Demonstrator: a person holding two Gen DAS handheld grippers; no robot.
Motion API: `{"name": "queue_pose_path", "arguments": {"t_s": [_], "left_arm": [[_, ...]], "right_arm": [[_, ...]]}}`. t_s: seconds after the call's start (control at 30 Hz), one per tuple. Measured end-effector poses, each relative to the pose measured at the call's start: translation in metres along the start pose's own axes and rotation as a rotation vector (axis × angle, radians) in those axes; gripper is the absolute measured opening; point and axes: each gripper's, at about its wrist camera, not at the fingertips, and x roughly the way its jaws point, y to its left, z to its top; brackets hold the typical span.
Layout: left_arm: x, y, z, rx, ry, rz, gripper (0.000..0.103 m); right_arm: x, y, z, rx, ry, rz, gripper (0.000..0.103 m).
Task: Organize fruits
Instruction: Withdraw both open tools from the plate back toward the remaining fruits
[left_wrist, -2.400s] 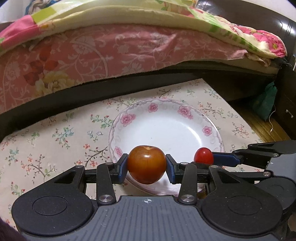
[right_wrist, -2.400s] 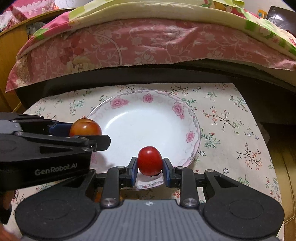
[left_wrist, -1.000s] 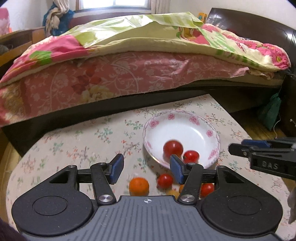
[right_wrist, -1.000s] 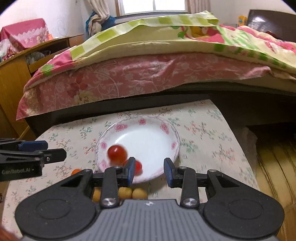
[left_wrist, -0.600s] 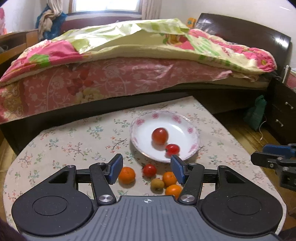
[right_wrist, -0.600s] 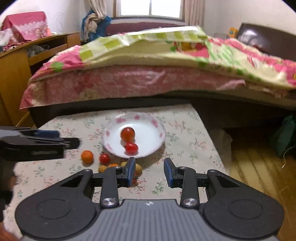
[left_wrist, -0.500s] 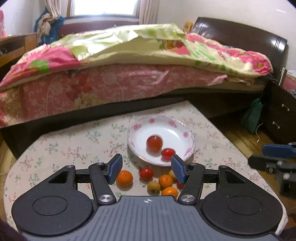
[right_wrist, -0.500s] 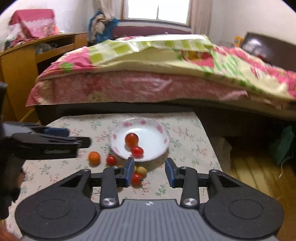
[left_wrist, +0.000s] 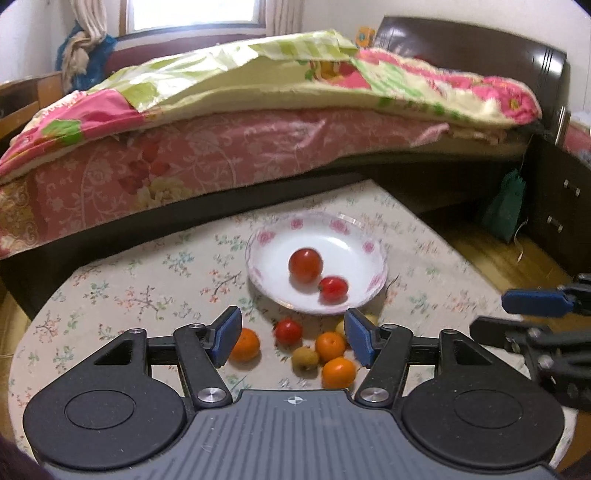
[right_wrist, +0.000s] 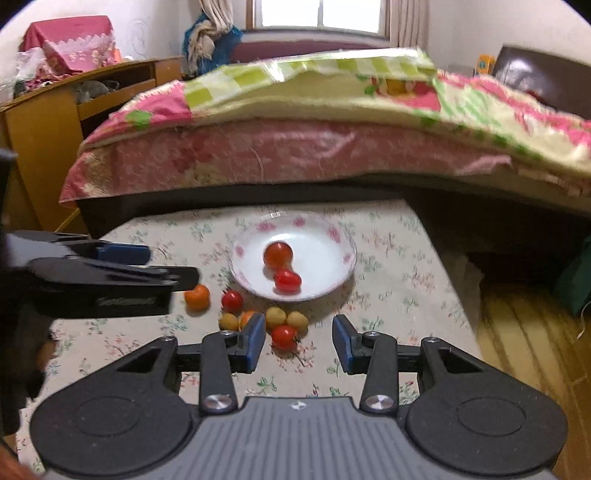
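Observation:
A white plate with pink flowers (left_wrist: 364, 245) (right_wrist: 340, 251) stands on the floral table and holds a large red tomato (left_wrist: 305, 260) (right_wrist: 277, 254) and a smaller red tomato (left_wrist: 333, 288) (right_wrist: 287, 279). In front of the plate lie several loose fruits: an orange (left_wrist: 245, 344) (right_wrist: 197, 297), a red tomato (left_wrist: 288, 331) (right_wrist: 232, 300), oranges (left_wrist: 330, 346), yellowish fruits (right_wrist: 276, 316) and another tomato (right_wrist: 283, 336). My left gripper (left_wrist: 291, 341) is open and empty, raised above the loose fruits. My right gripper (right_wrist: 298, 343) is open and empty too, well back from the plate.
A bed with a pink sheet and a floral quilt (left_wrist: 258, 122) runs along the table's far side. A wooden cabinet (right_wrist: 48, 122) stands at the left. A dark nightstand (left_wrist: 561, 192) and a green bag (left_wrist: 504, 206) are at the right, over wooden floor (right_wrist: 524, 332).
Both grippers let go of their tomatoes into the plate, opened, and pulled back and up. The plate now looks smaller and the loose fruits in front of it have come into view.

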Motion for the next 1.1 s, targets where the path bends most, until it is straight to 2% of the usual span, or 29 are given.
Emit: {"name": "queue_pose_path", "arguments": {"t_s": [0.13,0.23,0.33,0.4,0.57,0.7,0.77,0.9,1.1], "left_arm": [[0.012,0.012,-0.005,-0.019,0.041,0.015,0.069],[0.016,0.015,-0.01,0.002,0.062,0.028,0.069],[0.019,0.016,-0.012,0.021,0.087,0.028,0.069],[0.02,0.015,-0.014,0.031,0.094,0.021,0.069],[0.028,0.009,-0.02,0.103,0.101,-0.002,0.069],[0.041,0.011,-0.024,0.134,0.112,0.016,0.069],[0.045,0.014,-0.025,0.111,0.124,-0.001,0.069],[0.043,0.015,-0.033,0.149,0.123,-0.002,0.07],[0.053,0.014,-0.039,0.138,0.144,-0.03,0.071]], "right_arm": [[0.035,-0.006,-0.006,0.019,0.038,0.035,0.039],[0.055,-0.004,-0.007,0.004,0.08,0.076,0.039],[0.063,0.002,0.0,-0.064,0.06,0.081,0.039],[0.072,-0.001,0.002,-0.067,0.057,0.086,0.039],[0.095,-0.014,-0.016,-0.037,0.145,0.115,0.039],[0.104,-0.014,-0.025,-0.049,0.162,0.132,0.039],[0.111,-0.012,-0.025,-0.05,0.166,0.141,0.039],[0.119,-0.009,-0.025,-0.058,0.15,0.149,0.039],[0.134,-0.005,-0.019,-0.039,0.148,0.153,0.039]]}}
